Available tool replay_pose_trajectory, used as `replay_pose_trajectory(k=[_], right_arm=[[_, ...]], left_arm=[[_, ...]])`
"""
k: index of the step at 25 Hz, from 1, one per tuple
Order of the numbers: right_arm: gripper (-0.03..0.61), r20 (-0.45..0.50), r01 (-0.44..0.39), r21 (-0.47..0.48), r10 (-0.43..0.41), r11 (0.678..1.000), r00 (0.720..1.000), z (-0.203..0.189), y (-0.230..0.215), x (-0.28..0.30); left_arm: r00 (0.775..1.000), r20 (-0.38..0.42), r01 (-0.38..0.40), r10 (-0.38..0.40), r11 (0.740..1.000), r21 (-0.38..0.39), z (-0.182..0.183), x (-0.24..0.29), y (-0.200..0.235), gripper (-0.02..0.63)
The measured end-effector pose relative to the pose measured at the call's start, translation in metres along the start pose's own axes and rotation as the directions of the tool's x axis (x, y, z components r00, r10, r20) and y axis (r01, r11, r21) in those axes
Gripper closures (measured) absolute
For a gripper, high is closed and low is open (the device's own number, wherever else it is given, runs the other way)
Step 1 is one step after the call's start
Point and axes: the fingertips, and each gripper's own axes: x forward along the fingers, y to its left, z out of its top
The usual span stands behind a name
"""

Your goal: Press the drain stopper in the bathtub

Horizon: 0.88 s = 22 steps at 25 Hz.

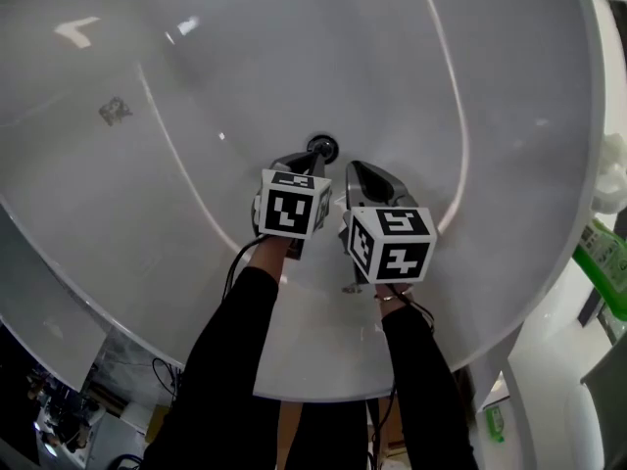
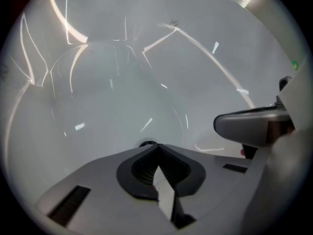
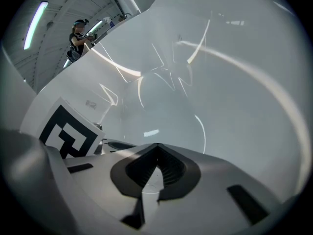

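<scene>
The round dark drain stopper (image 1: 321, 148) sits at the bottom of the white bathtub (image 1: 147, 213). My left gripper (image 1: 312, 161) is shut with nothing in it, its tips right at the stopper's near edge. In the left gripper view the stopper (image 2: 146, 143) peeks out just beyond the closed jaw tips (image 2: 157, 147); I cannot tell if they touch it. My right gripper (image 1: 361, 169) hangs just right of the stopper, also shut and empty (image 3: 157, 146). The stopper is hidden in the right gripper view.
The tub's curved walls rise on all sides, with a small grey sticker (image 1: 115, 111) on the left wall. A green bottle (image 1: 602, 255) and a white object (image 1: 613, 182) stand on the rim at right. A person (image 3: 78, 38) stands far off.
</scene>
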Motion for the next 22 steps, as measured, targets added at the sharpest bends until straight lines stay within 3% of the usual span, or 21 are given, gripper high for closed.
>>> replay_pose_trajectory(k=[15,22], right_arm=[[0.577,-0.002,0.004,0.048,-0.004,0.999,1.000,0.009,0.011,-0.031],[0.577,-0.011,0.006,0.024,-0.006,1.000,1.000,0.012,0.018,-0.047]], left_arm=[[0.998,0.056,0.023,-0.024,1.000,0.020,0.026,-0.070,-0.024,0.606],[0.996,0.082,0.026,-0.027,1.000,0.017,0.035,-0.100,-0.027,0.606]])
